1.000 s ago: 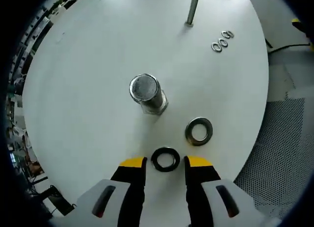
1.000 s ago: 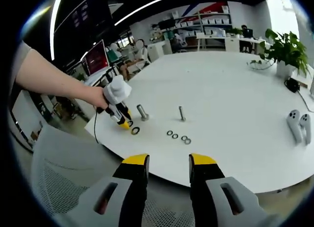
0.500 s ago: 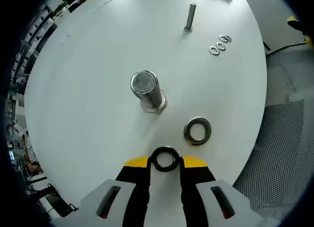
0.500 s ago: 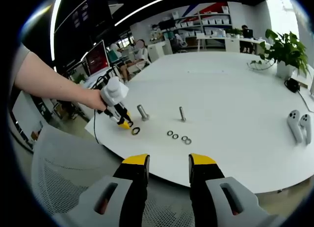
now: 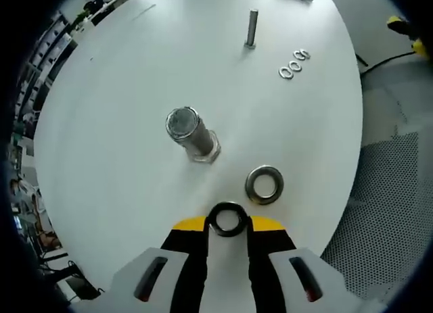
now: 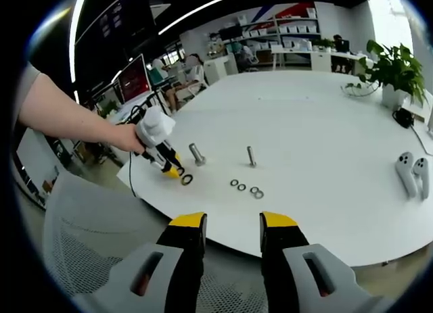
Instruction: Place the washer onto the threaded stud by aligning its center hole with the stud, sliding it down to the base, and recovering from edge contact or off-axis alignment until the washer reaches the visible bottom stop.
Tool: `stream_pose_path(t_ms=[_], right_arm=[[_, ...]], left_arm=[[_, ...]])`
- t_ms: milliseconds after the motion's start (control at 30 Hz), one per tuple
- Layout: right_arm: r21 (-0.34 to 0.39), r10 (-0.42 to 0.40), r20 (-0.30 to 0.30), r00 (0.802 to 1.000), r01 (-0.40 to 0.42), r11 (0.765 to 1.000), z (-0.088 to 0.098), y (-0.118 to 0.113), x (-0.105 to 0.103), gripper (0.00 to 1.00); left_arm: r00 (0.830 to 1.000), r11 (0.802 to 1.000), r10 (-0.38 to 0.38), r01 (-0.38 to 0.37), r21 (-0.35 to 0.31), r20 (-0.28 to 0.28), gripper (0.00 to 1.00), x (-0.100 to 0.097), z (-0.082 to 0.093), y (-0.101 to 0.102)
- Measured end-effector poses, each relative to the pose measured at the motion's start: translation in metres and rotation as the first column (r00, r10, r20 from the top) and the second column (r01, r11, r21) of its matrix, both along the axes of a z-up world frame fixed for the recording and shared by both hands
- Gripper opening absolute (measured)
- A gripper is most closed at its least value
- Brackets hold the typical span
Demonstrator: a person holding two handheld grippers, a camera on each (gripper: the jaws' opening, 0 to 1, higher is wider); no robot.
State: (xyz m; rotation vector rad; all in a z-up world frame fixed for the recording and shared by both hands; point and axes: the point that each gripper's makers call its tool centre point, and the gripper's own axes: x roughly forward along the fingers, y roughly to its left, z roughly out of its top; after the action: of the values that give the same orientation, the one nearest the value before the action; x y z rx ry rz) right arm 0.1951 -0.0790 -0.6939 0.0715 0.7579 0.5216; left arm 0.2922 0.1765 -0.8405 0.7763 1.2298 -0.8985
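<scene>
Since a second ago the left gripper (image 5: 227,223) has closed its spread jaws onto the black washer (image 5: 227,218), pinching it by its rim so the hole stays free for the thick threaded stud (image 5: 190,134) just beyond. A silver washer (image 5: 264,184) lies beside that stud. The right gripper (image 6: 226,224) idles, jaws spread, off the table (image 6: 318,151).

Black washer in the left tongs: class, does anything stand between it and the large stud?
Nothing visible does. The black washer sits between the left tongs, with bare table up to the stud. The silver washer lies off to the side.
</scene>
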Motion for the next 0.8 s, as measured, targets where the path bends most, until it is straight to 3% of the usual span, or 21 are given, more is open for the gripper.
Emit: stream_pose_path(t_ms=[433,800], right_arm=[[0.005,-0.008,0.001,1.0,0.008,1.0,0.001,-0.001,0.0,0.33],[0.007,-0.009,0.002,1.0,0.009,1.0,0.001,-0.001,0.0,0.33]], left_arm=[[1.0,1.0,-0.016,0.016,0.001,0.015,0.19,0.005,0.013,0.006],[0.992,0.995,-0.1,0.1,0.009,0.07,0.19,0.02,0.042,-0.005]])
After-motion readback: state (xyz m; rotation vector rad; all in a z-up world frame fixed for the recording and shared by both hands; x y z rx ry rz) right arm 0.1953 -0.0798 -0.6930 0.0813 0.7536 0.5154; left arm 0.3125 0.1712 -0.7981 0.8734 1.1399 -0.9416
